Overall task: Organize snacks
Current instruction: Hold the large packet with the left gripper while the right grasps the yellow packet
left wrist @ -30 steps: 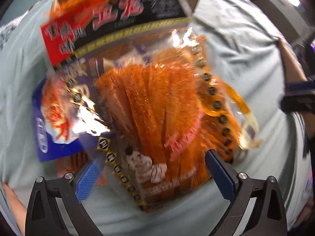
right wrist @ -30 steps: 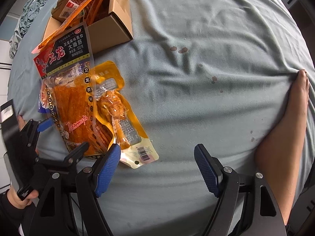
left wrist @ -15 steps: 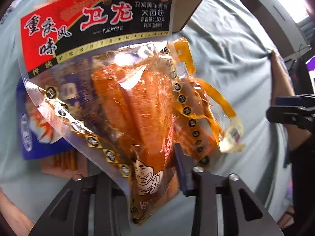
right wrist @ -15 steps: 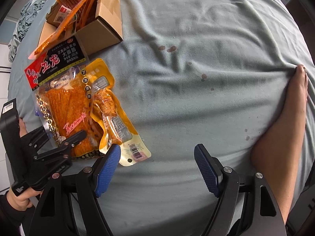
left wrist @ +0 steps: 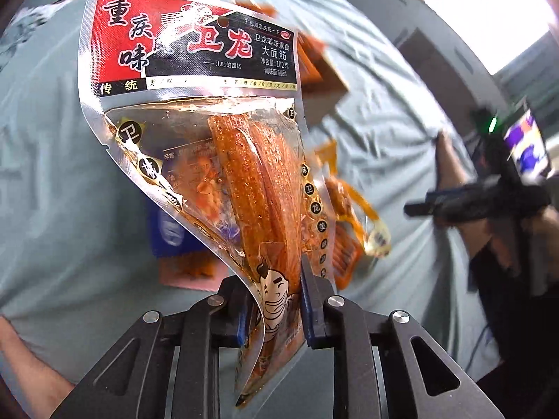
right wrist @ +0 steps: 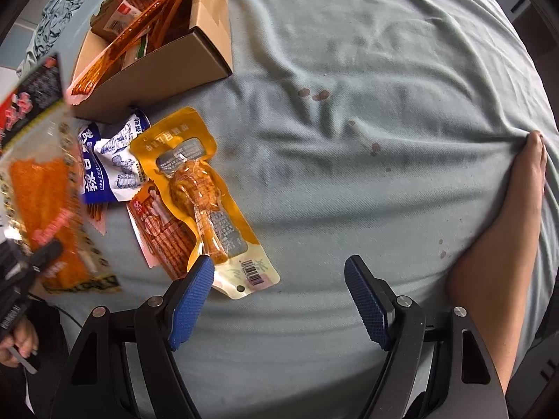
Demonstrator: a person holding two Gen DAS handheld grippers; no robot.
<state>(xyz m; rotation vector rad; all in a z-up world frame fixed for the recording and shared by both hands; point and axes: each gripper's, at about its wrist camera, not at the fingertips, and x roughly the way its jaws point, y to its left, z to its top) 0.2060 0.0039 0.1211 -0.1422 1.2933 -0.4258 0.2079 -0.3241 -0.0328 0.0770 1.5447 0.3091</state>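
My left gripper [left wrist: 274, 309] is shut on the bottom edge of a large clear spicy-strip packet [left wrist: 244, 160] with a red and black header, and holds it up off the cloth. The packet also shows at the left edge of the right wrist view [right wrist: 42, 188]. My right gripper [right wrist: 279, 300] is open and empty above the cloth, next to a yellow chicken-foot packet [right wrist: 199, 188]. A blue and white packet [right wrist: 108, 167] and an orange strip packet [right wrist: 164, 241] lie beside it. A cardboard box [right wrist: 157, 66] holding several snack packets stands at the back left.
A pale blue-grey cloth [right wrist: 349, 104] with small dark stains covers the surface. A bare forearm [right wrist: 496, 237] rests on its right edge. In the left wrist view the right gripper [left wrist: 482, 202] shows at the right, with a lit screen [left wrist: 527, 143] behind it.
My left gripper closed on the large strip packet's bottom edge and lifted it off the cloth, uncovering the blue packet and orange packet. The right gripper stayed open and barely moved.
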